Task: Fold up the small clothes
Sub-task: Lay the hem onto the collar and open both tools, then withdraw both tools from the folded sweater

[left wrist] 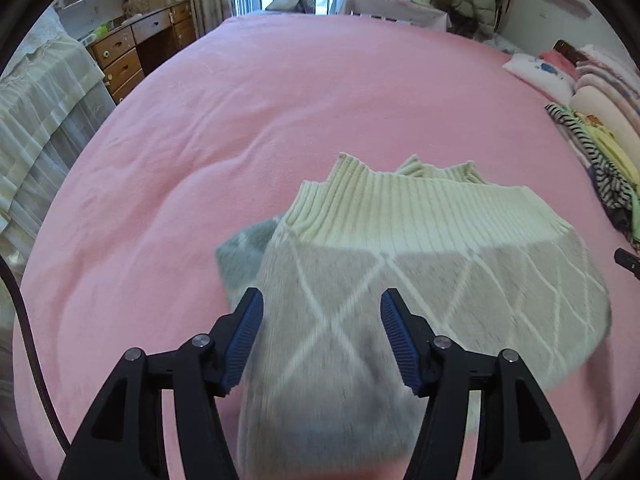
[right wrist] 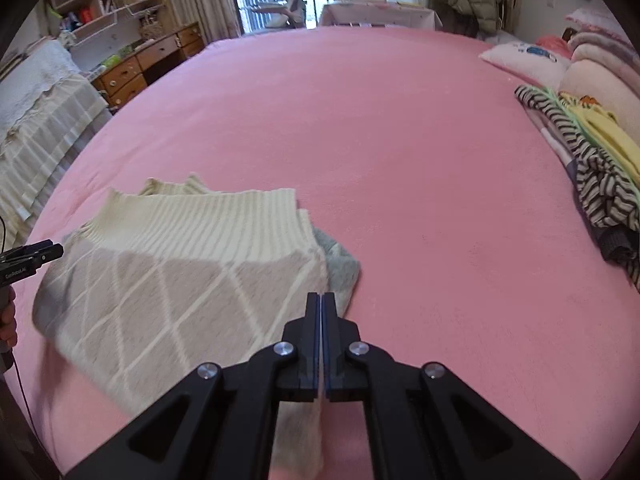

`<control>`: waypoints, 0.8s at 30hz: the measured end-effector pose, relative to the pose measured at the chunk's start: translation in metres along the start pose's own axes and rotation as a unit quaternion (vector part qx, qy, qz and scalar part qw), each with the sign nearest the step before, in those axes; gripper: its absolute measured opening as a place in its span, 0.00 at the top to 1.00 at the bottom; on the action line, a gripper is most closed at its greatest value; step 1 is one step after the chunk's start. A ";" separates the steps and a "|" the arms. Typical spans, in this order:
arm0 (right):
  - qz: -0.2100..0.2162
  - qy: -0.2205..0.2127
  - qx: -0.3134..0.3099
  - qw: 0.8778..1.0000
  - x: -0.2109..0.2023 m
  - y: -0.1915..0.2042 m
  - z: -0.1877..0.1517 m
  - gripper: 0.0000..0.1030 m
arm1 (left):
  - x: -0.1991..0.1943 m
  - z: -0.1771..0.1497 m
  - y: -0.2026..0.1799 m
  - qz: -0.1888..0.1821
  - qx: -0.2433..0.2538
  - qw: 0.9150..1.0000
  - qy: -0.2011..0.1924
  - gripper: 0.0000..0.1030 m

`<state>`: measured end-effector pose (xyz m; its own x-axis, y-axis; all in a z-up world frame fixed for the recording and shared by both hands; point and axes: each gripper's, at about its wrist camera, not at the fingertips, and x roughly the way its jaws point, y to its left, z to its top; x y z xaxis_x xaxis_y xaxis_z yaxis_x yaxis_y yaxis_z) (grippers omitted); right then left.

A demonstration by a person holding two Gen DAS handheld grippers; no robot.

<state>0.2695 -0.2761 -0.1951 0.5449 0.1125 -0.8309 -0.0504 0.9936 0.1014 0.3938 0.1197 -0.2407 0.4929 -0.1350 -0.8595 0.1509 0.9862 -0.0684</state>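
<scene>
A small grey sweater (left wrist: 400,280) with a white diamond pattern and cream ribbed hem lies partly folded on the pink bed (left wrist: 280,100). My left gripper (left wrist: 322,308) is open, its blue-padded fingers either side of the sweater's near left part, which passes between them. In the right wrist view the sweater (right wrist: 180,280) lies to the left. My right gripper (right wrist: 321,308) is shut on the sweater's near right edge, and cloth hangs below the fingers. The left gripper's tip (right wrist: 40,254) shows at the left edge there.
A pile of striped and yellow clothes (right wrist: 592,152) and pillows (right wrist: 528,60) lie along the bed's right side. A wooden drawer unit (left wrist: 132,56) and a cloth-covered stand (left wrist: 40,112) are left of the bed. A window is beyond the far end.
</scene>
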 end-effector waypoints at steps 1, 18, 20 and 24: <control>0.006 -0.005 -0.003 1.000 -0.006 0.006 -0.002 1.00 | -0.010 -0.009 0.002 -0.005 -0.003 1.000 -0.006 0.40; 0.014 0.075 0.068 0.995 0.040 0.011 -0.079 1.00 | 0.016 -0.106 0.055 -0.029 -0.158 0.986 0.047 0.34; 0.034 0.077 0.093 0.992 0.043 0.000 -0.086 1.00 | 0.014 -0.107 0.051 -0.020 -0.148 0.988 0.042 0.34; 0.010 0.070 0.068 0.995 0.037 0.009 -0.086 1.00 | 0.014 -0.108 0.046 -0.009 -0.137 0.990 0.042 0.34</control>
<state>0.2168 -0.2614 -0.2722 0.4217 0.1423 -0.8955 0.0590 0.9812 0.1837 0.3154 0.1736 -0.3105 0.4176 -0.1553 -0.8952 -0.0845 0.9744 -0.2085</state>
